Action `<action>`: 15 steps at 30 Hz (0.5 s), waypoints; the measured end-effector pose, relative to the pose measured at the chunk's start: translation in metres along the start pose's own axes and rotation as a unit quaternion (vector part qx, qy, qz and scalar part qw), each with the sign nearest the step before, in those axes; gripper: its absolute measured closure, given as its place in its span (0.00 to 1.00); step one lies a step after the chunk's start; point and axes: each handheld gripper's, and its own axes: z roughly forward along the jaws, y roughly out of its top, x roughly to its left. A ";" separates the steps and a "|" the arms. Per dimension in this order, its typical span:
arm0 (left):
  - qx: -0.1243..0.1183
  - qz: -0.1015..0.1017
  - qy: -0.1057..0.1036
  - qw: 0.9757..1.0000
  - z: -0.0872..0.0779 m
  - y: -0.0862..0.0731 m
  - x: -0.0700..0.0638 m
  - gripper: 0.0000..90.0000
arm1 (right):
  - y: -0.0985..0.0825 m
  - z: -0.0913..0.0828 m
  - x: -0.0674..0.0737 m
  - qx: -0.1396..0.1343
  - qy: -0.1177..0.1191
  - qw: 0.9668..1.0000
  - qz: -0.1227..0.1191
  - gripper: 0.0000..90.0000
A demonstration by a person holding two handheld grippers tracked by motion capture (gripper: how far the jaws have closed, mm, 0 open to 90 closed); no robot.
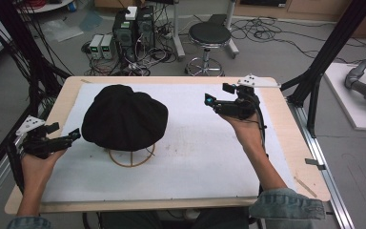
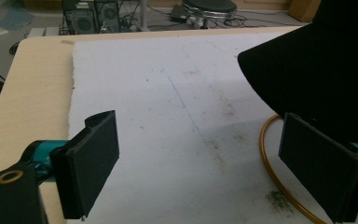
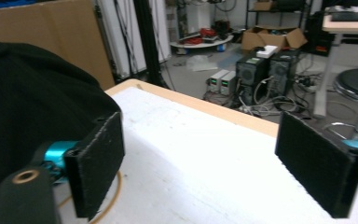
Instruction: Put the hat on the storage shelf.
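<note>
Black hat (image 1: 124,117) seen at about 10 o'clock from table centre, perched on a wire stand (image 1: 131,158) with a golden ring base resting on the white sheet (image 1: 195,157). Left gripper (image 1: 71,136) held at 9 o'clock of the hat, jaws spread wide and empty, tips just beside the brim; whether touching it, could not tell. In the left gripper view, right-hand pad (image 2: 319,170) sat near the hat's (image 2: 317,70) lower edge and above the ring (image 2: 272,172), other pad (image 2: 93,161) over bare sheet (image 2: 168,116). Right gripper (image 1: 217,98) held at 3 o'clock of the hat, well apart from it, jaws released and nothing between them. In the right gripper view, hat (image 3: 28,107) loomed behind the left pad (image 3: 98,163), right pad (image 3: 319,163) stood against the table edge (image 3: 205,107). Wooden table (image 1: 295,143) ringed the sheet. Beyond it, at 12 o'clock: black stool (image 1: 209,36), computer towers (image 1: 133,28) and loose cables on the floor. Denim sleeve (image 1: 286,205) noted on the right forearm.
</note>
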 end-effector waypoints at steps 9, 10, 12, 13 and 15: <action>-0.002 -0.001 -0.001 1.000 0.001 0.001 -0.001 0.14 | -0.021 -0.019 -0.016 0.001 -0.022 1.000 0.010 0.14; -0.002 0.000 -0.001 1.000 0.002 0.002 -0.001 0.14 | -0.027 -0.023 -0.019 0.000 -0.027 1.000 0.013 0.14; -0.003 -0.001 -0.002 1.000 0.003 0.002 -0.002 0.14 | -0.033 -0.028 -0.022 0.002 -0.032 0.999 0.015 0.14; -0.001 0.002 -0.003 1.000 0.003 0.002 -0.002 0.14 | -0.036 -0.030 -0.023 0.003 -0.035 0.999 0.020 0.14; 0.000 0.002 -0.003 1.000 0.004 0.001 -0.002 0.14 | -0.041 -0.034 -0.026 0.004 -0.041 0.999 0.023 0.14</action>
